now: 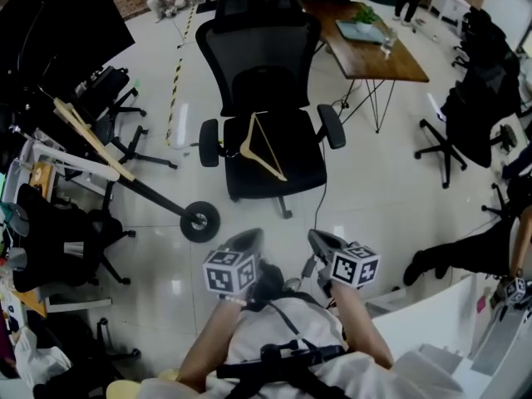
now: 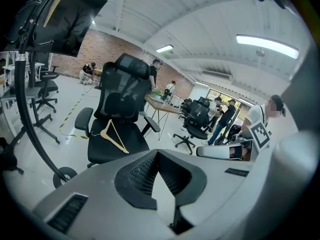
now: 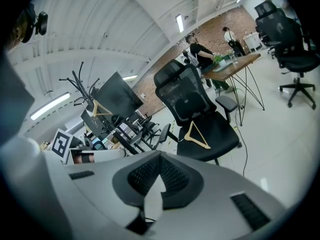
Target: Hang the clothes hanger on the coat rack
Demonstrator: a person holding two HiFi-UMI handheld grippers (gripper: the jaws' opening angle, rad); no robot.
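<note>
The wooden hanger (image 1: 259,148) lies flat on the seat of the black office chair (image 1: 258,48), straight ahead of you and apart from both of your tools. Its hook is too thin to read clearly in any view, showing only as a faint wire at the left corner.

The coat rack (image 2: 20,94) stands off to your left. In the head view its pole leans across the floor to a wheel (image 1: 199,221), and its top is lost in the dark clutter at the frame edge. In the right gripper view another hanger (image 3: 101,109) hangs on it.

Your left gripper (image 1: 248,239) has its jaws pressed together with nothing between them, and so does your right gripper (image 1: 322,239). Both are held low in front of your body, which hides the floor beneath.
</note>
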